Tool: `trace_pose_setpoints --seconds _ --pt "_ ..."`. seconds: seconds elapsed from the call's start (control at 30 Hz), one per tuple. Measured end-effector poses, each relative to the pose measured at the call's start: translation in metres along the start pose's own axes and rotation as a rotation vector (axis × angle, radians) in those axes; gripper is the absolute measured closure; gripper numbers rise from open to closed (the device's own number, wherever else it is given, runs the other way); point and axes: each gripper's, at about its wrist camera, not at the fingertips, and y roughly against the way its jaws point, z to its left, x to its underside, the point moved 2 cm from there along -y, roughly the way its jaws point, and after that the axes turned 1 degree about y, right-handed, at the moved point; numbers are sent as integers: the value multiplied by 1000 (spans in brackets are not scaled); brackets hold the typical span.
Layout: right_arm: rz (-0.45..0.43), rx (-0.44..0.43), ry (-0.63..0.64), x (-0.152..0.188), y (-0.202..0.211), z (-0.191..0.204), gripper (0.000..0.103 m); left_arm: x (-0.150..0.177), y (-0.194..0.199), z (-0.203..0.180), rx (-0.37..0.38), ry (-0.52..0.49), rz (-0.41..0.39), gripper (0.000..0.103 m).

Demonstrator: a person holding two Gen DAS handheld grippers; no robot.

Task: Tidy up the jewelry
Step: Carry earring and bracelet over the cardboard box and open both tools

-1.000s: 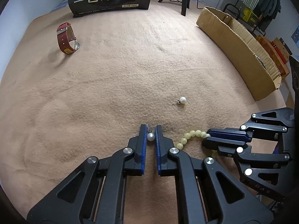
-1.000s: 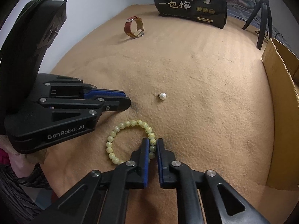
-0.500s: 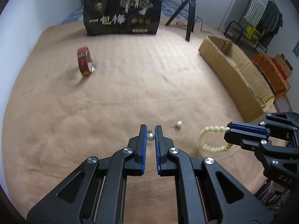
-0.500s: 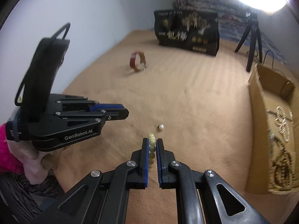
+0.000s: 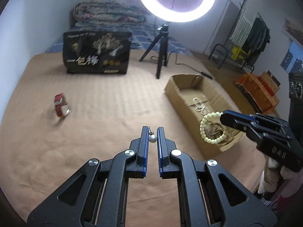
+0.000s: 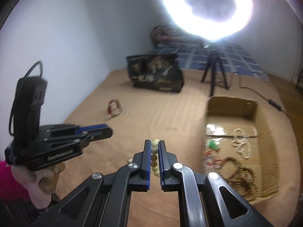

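My left gripper (image 5: pixel 152 132) is shut on a pearl earring (image 5: pixel 152 138) and holds it high above the tan blanket. My right gripper (image 6: pixel 155 146) is shut on a pale green bead bracelet (image 6: pixel 154 151); in the left wrist view the bracelet (image 5: pixel 212 130) hangs from it over the near end of the cardboard box (image 5: pixel 181 102). The box (image 6: pixel 234 104) holds several bead strings (image 6: pixel 240 145). A red watch (image 5: pixel 61 108) stands on the blanket at the left, also seen in the right wrist view (image 6: pixel 113 107). A second pearl earring (image 6: pixel 130 160) lies on the blanket below.
A black printed bag (image 5: pixel 97 55) stands at the back of the blanket. A black tripod (image 5: pixel 161 49) with a ring light (image 5: pixel 177 0) stands behind the box, its cable (image 5: pixel 189 66) trailing right. A bed with a quilt (image 5: pixel 109 13) is beyond.
Both grippers have risen well above the blanket with their pieces. The right gripper has carried the bracelet to the right, over the box's near end.
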Motion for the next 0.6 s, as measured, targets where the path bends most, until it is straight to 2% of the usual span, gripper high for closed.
trace_pose_setpoints --seconds 0.33,0.6 --pt "-68 101 -79 -24 31 -61 98 -14 -13 -56 64 -59 -21 97" --pt "-64 151 -114 -34 35 -100 98 -28 -28 -86 89 -92 -38 97"
